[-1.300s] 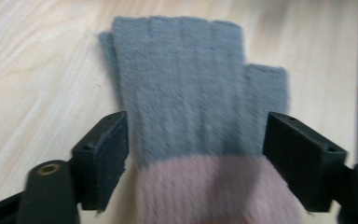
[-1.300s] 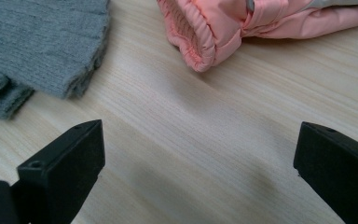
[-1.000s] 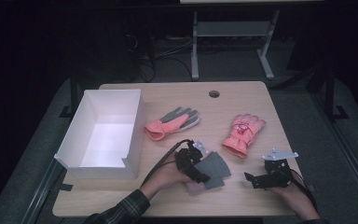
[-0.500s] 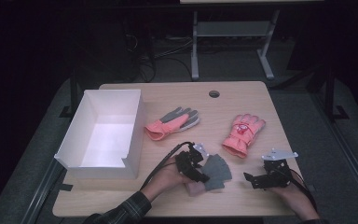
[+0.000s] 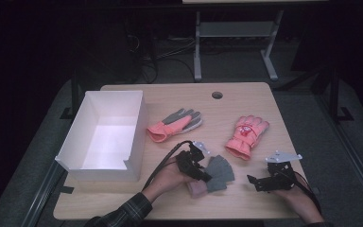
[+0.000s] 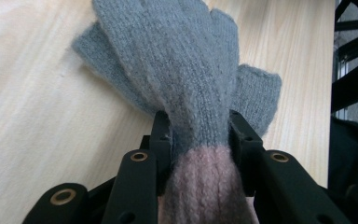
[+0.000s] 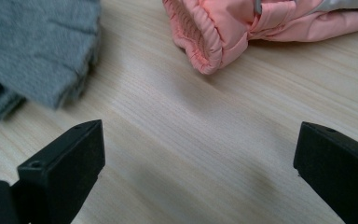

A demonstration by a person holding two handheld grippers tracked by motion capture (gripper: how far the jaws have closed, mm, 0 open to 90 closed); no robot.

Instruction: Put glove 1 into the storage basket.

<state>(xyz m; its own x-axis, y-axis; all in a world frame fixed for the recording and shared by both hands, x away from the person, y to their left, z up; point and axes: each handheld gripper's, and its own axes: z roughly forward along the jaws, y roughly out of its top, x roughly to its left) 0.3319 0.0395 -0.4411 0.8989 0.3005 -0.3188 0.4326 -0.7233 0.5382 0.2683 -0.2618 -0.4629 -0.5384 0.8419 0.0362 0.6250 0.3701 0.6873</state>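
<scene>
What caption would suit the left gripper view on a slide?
Left gripper pinching a grey knit glove at its pink cuff on the wooden table.

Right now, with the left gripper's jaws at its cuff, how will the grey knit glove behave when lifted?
The grey knit glove will probably droop limply: its wool bunches between the left gripper pads. It looks light. The fuzzy knit should resist slipping.
</scene>
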